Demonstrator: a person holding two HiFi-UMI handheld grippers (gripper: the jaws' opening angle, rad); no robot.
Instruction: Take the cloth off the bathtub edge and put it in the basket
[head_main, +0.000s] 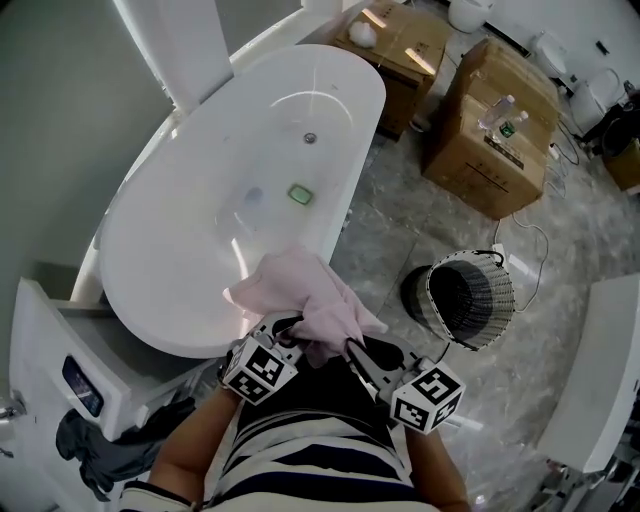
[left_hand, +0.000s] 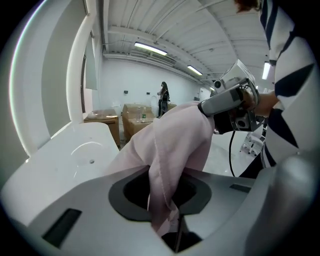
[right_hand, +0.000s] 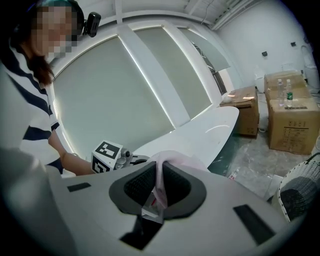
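Both left claw (head_main: 292, 328) and right claw (head_main: 352, 347) pinch the pale pink fabric cloth (head_main: 300, 290) at the white bathtub's (head_main: 190, 250) near edge; the next move is probably carrying it to the dark wicker basket (head_main: 502, 300).

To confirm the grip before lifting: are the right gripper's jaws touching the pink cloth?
Touching. The right gripper view shows the pink cloth pinched between the closed jaws of the right gripper.
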